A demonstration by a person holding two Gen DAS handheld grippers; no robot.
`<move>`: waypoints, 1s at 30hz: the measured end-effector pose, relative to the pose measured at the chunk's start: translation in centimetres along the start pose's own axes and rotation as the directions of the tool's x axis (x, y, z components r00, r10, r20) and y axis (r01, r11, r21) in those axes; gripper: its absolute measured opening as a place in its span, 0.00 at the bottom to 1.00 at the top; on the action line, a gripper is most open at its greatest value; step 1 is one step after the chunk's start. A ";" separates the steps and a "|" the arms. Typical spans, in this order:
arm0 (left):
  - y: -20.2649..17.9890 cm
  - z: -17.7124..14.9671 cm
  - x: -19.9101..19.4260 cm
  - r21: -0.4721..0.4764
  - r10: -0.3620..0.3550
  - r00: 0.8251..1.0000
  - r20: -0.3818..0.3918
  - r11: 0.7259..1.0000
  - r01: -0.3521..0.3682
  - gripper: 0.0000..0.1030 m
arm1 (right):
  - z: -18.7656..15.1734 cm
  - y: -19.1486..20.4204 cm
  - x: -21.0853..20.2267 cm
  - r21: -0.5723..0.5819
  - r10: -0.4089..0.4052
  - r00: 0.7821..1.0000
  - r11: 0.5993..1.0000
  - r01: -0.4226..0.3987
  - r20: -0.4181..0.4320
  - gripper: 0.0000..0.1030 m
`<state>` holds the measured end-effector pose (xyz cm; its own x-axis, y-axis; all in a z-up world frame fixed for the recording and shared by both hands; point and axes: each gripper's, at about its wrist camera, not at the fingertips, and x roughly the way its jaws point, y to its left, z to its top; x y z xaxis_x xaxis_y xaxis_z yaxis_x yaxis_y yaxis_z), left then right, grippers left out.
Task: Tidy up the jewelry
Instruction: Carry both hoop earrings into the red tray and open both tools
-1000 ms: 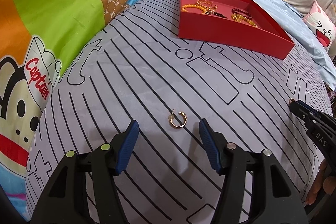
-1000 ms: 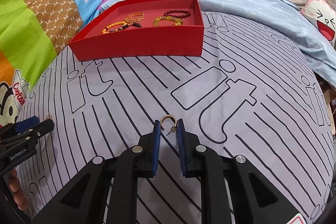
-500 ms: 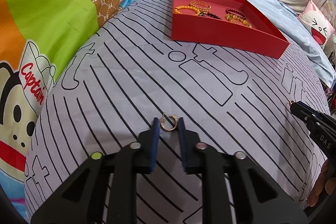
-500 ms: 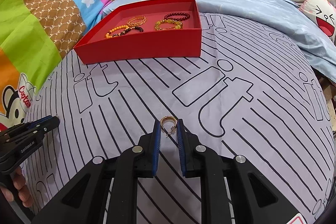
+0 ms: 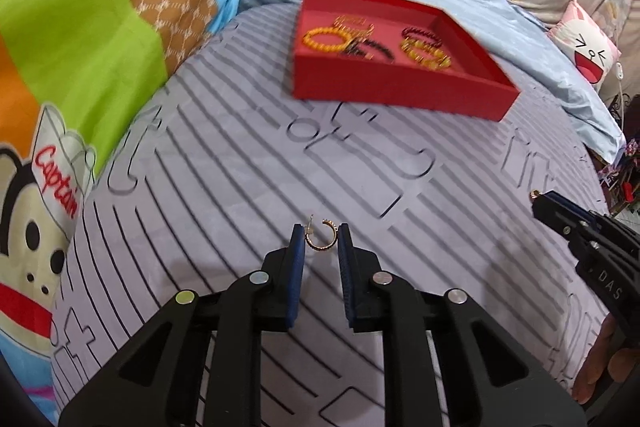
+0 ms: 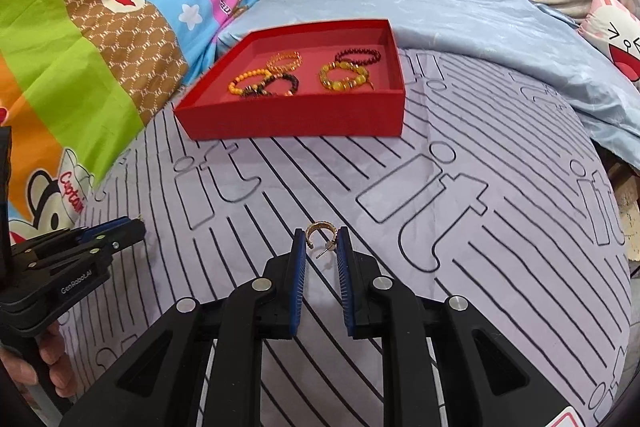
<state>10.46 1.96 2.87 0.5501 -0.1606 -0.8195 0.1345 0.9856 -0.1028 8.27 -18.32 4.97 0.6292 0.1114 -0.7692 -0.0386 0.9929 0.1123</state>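
Two hand-held grippers work over a bed covered with a grey sheet (image 6: 500,267) printed with black lines. Each one has a single gold hoop earring pinched between its blue pads, so two earrings are in play.

The left hand-held gripper (image 5: 320,239) has its jaws narrowed onto the left earring (image 5: 321,237), an open gold hoop with a thin post sticking up at its left end. The hoop sits right at the fingertips, above the sheet. In the right wrist view this same gripper appears at the left edge (image 6: 134,227), with a speck of gold at its tip and fingers of the person's hand (image 6: 52,359) wrapped around the handle below.

The right hand-held gripper (image 6: 321,241) is likewise closed narrowly on the right earring (image 6: 319,233), a thicker gold hoop whose post angles down between the pads. In the left wrist view it enters from the right (image 5: 538,201), a glint of gold at its tip.

Farther back on the sheet stands one red tray (image 6: 296,117). Five bracelets lie inside it: one orange beaded (image 6: 247,83), one thin gold-orange (image 6: 285,60), one black beaded (image 6: 280,85), one yellow amber (image 6: 345,77) and one dark red (image 6: 358,55). The orange and black ones overlap.

A colourful cartoon quilt (image 6: 80,67) borders the sheet on the left, and a pale blue cover (image 6: 460,15) lies behind the tray.
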 end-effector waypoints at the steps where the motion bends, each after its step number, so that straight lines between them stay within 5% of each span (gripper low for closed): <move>1: -0.3 0.5 -0.3 0.007 -0.003 1.000 0.008 1.000 0.003 0.16 | 0.3 0.1 -0.2 -0.001 0.003 1.000 1.000 -0.003 0.007 0.15; 17: -5.2 11.2 -2.2 0.090 -0.048 0.987 0.156 0.995 0.034 0.16 | 9.5 0.2 -1.7 -0.030 0.008 0.988 1.000 -0.003 0.155 0.15; 30: -6.8 18.2 3.0 0.099 -0.024 0.987 0.159 0.995 0.008 0.16 | 16.0 -0.9 4.3 -0.027 -0.014 0.990 0.999 0.018 0.142 0.15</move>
<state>26.25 -6.18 11.36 0.6705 -0.1905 -0.7170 0.2202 0.9740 -0.0529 23.44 -19.36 11.63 0.7338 0.0909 -0.6733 -0.0482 0.9955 0.0819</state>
